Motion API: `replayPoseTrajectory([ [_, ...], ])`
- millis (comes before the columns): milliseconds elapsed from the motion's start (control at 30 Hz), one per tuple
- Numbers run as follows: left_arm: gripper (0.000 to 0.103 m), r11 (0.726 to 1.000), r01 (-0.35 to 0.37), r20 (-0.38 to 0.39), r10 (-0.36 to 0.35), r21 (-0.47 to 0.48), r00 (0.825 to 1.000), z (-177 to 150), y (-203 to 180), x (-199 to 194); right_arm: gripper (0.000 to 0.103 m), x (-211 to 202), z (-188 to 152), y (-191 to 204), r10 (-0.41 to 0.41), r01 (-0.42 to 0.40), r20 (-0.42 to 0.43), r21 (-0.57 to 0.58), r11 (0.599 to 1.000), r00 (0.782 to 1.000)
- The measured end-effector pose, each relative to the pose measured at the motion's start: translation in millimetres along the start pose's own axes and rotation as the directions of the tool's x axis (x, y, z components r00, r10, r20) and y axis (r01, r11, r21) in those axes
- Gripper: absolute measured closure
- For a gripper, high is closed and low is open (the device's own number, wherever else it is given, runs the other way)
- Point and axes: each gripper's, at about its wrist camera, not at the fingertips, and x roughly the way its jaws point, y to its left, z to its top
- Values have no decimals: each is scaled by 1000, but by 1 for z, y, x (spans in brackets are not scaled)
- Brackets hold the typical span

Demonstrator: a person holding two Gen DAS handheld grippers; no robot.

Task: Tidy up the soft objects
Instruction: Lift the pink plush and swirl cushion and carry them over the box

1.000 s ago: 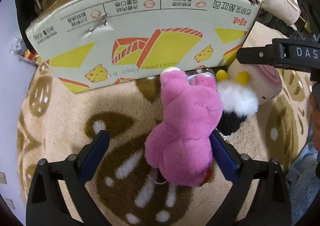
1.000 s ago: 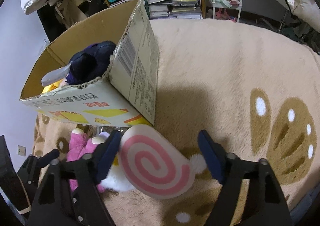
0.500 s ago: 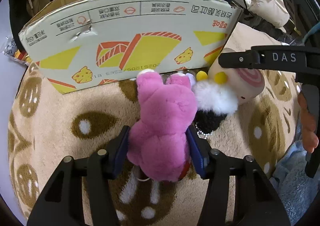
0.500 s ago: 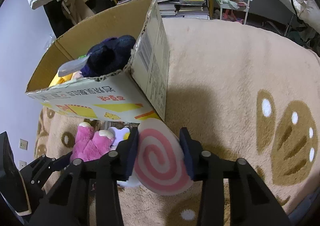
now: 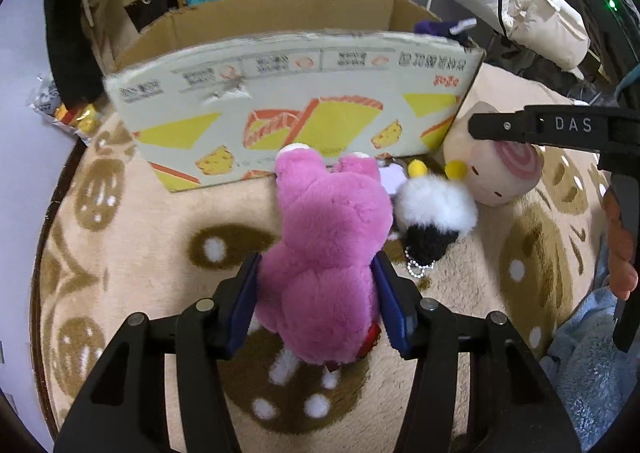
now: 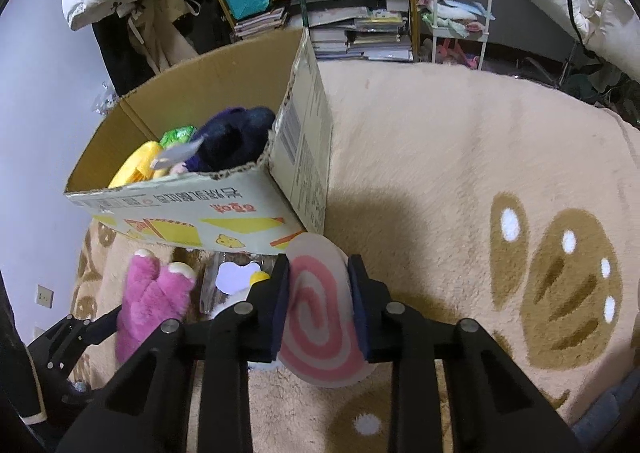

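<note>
With both pairs of fingers clamped, your left gripper pinches the pink plush and your right gripper, jaws just closing, squeezes the swirl cushion; pick-up stage. Next, lift both over the cardboard box rim ahead.

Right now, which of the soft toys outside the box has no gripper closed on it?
The white and black fluffy toy, lying between the pink plush and the swirl cushion; each of those sits squeezed between blue pads.

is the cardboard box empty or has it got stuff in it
Not empty. The right wrist view shows the open-topped cardboard box holding a dark purple plush, something yellow and a green item.
</note>
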Motion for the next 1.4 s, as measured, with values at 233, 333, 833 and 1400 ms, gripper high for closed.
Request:
replayPoseTrajectory([
  [233,49,999,-40,76,43,-36,996,2,5,-30,73,-28,-4,6,8,-6,80,-14,1000,997],
  [333,49,997,-60,119,66,-51,991,4,10,-44,73,-43,-4,11,17,-15,121,-22,1000,993],
  [833,49,978,-193,414,209,-80,886,16,9,-119,73,-99,-3,32,102,-75,345,-91,993,933],
  [1400,49,967,-242,492,249,-78,834,69,8,-115,73,-112,35,50,165,-117,468,-130,985,868],
])
